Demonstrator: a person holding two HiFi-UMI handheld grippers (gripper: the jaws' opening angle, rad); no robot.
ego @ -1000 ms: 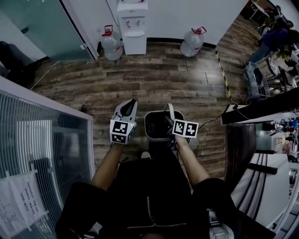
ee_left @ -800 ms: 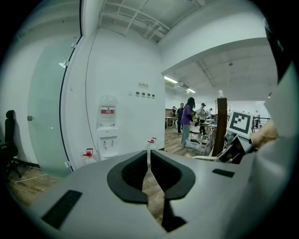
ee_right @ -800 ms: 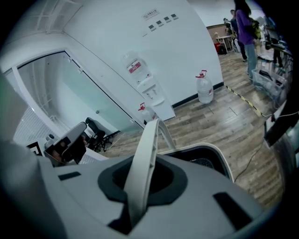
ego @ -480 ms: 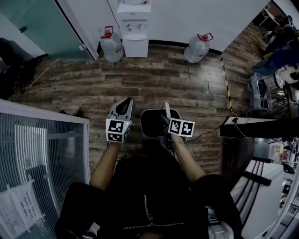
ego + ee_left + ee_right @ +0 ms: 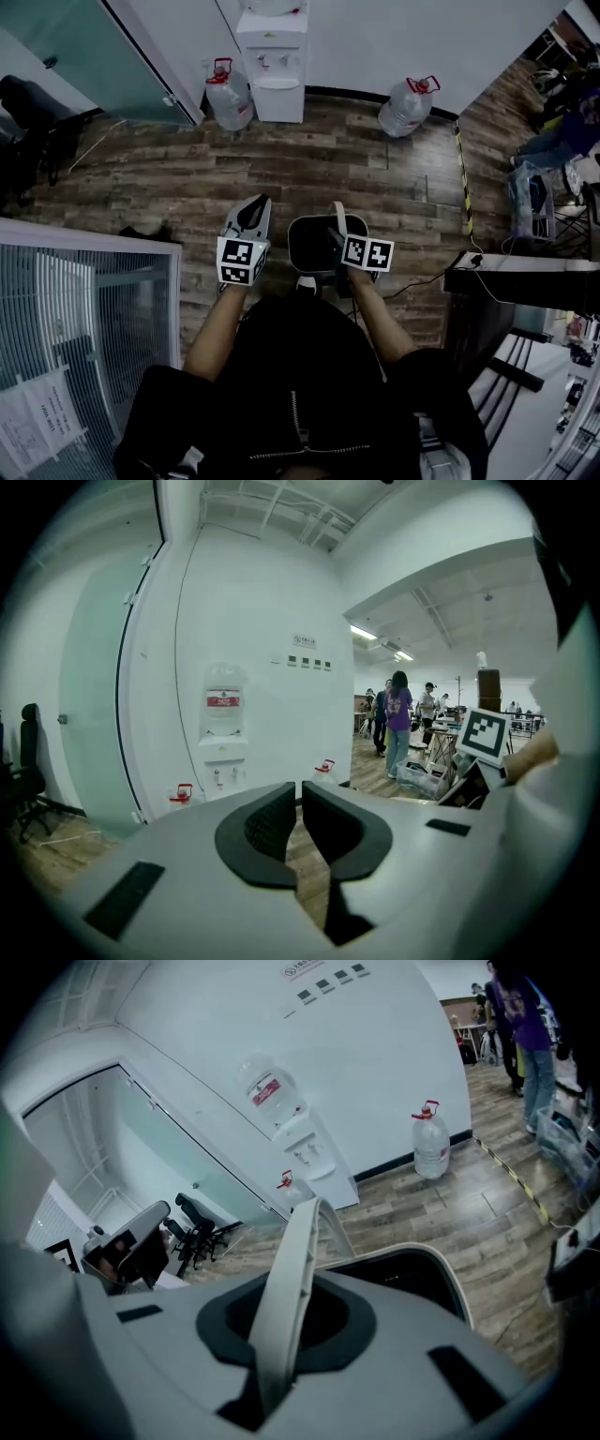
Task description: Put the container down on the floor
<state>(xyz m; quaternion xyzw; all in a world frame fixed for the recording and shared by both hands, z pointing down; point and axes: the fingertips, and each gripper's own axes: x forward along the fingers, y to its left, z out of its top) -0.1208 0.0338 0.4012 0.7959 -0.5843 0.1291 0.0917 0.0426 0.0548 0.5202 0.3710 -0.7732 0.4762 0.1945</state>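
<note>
In the head view the container [image 5: 314, 246], a white-rimmed bin with a dark inside, hangs in front of the person's body above the wooden floor [image 5: 309, 169]. Its pale handle [image 5: 337, 217] stands up, and my right gripper [image 5: 336, 236] is shut on it. The right gripper view shows the handle [image 5: 292, 1269] clamped between the right gripper's [image 5: 279, 1330] dark pads, with the bin's rim [image 5: 441, 1274] below. To the left of the bin my left gripper [image 5: 255, 208] is held shut. Its pads [image 5: 272, 817] almost touch, and nothing sits between the left gripper's [image 5: 298, 803] tips.
A water dispenser [image 5: 275, 56] stands at the far wall between two big water bottles [image 5: 230, 94] [image 5: 408, 105]. A glass partition [image 5: 84, 309] runs on the left. A dark desk [image 5: 525, 281] and a cable [image 5: 422, 277] lie on the right. People [image 5: 398, 719] stand far off.
The floor and the partition have slid through the head view as the person walks along. Both grippers and the hanging container keep their places in front of the body.
</note>
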